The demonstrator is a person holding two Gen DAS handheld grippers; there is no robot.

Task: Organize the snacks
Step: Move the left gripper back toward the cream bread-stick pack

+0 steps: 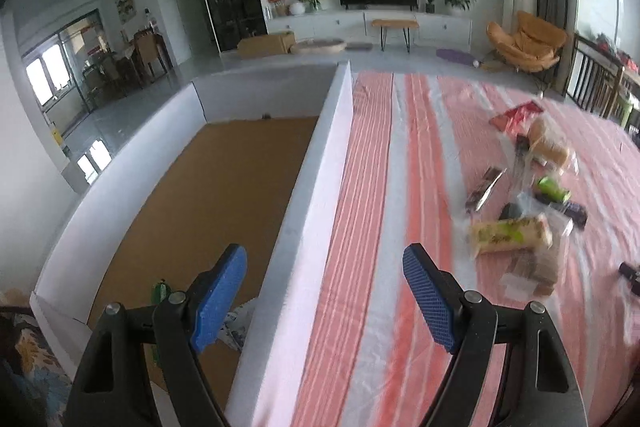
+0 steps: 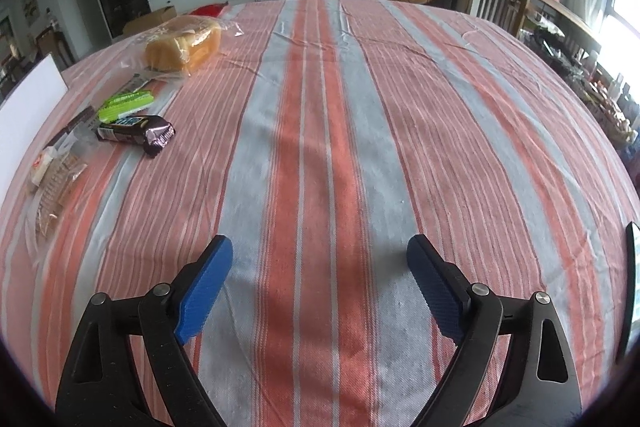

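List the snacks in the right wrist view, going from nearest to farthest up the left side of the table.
Clear pack of brown crackers → dark purple wrapped bar → green packet → bagged bread loaf → red packet at the far edge.

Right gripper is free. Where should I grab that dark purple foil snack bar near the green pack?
Grip the dark purple foil snack bar across its narrow middle, coming from above. It lies flat on the striped tablecloth, long axis sideways; the open right gripper should span it.
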